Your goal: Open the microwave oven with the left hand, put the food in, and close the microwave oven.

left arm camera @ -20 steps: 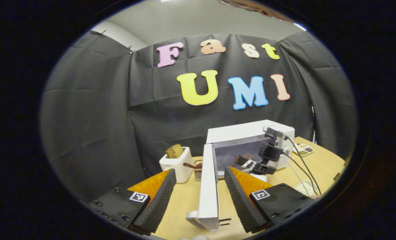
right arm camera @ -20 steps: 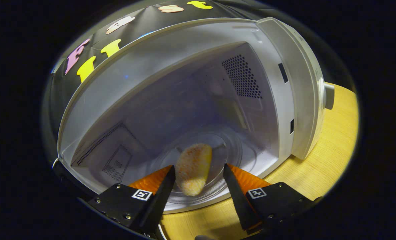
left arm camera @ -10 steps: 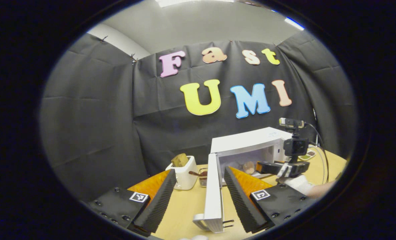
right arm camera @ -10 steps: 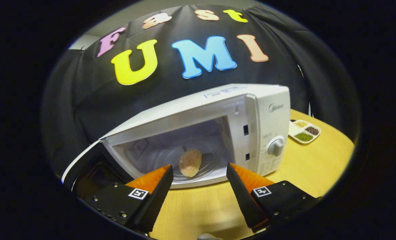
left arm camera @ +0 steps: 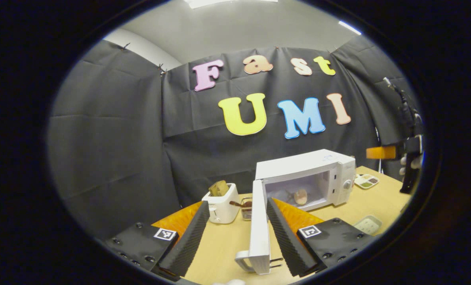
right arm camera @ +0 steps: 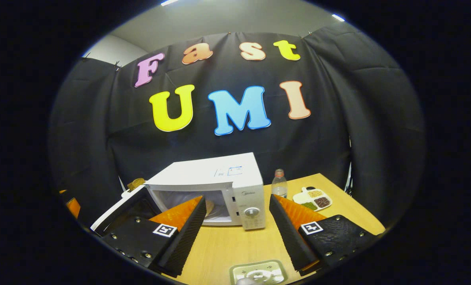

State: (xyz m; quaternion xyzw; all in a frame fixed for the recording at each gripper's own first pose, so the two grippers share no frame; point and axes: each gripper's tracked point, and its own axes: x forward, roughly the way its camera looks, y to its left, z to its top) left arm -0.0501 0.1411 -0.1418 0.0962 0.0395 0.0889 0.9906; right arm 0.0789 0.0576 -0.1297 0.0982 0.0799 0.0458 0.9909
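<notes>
1. Food [left arm camera: 300, 196] resting on the glass plate inside the open microwave oven [left arm camera: 310, 166], well ahead of the left claw [left arm camera: 235, 233] and a little to its right.
2. Microwave door [left arm camera: 260, 229] swung wide, seen edge-on between the left claw's parted fingers, no pad seen pressing on it; handle at the near bottom edge, close in.
3. Left claw spread apart, holding nothing, poised astride the door for the closing push, by the look of things.
4. Right claw [right arm camera: 237, 233] likewise spread and empty, well back from the oven and raised, oven front with its dial [right arm camera: 252, 212] ahead between its fingers.
5. Same right claw glimpsed in the left gripper view at far right [left arm camera: 407, 158], high above the worktop [left arm camera: 219, 245].
6. Toaster [left arm camera: 222, 204] just left of the door's hinge side, bottle [right arm camera: 279, 185] and divided snack tray [right arm camera: 312, 198] beyond the oven's right flank, small dish [right arm camera: 258, 272] close under the right claw.
7. Risks ahead: a push landing off-centre on the thin door edge could slip past it; a hard swing could slam the door and jolt the oven across the worktop; a weak push could leave the latch uncaught.
</notes>
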